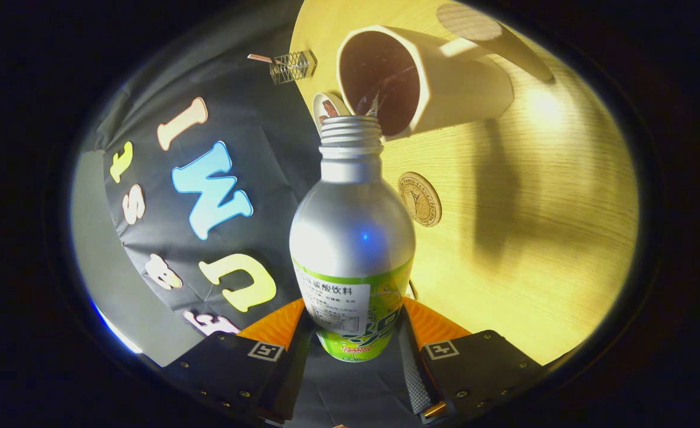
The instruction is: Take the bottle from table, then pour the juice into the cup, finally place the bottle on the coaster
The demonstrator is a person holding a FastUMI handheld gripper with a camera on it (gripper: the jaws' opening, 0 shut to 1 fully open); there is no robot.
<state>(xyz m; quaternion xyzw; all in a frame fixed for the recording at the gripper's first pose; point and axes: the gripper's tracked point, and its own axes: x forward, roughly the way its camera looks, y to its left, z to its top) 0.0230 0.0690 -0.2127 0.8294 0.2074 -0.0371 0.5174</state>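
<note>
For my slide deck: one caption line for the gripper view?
Tool shut on tipped bottle, its open mouth at the cup; coaster beside.

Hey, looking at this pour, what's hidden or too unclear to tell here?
- Gripper view: the bottle's base, hidden between the gripper's fingers shut on it.
- The cup's fill level: its inside is too dark.
- The small dish behind the bottle's neck, mostly covered.
- The coaster's emblem, too small to make out.

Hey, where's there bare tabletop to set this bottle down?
The gripper is shut on the bottle. Bare table stretches beyond the coaster, away from the wall. It is crowded around the cup, with a small disc beside it.
</note>
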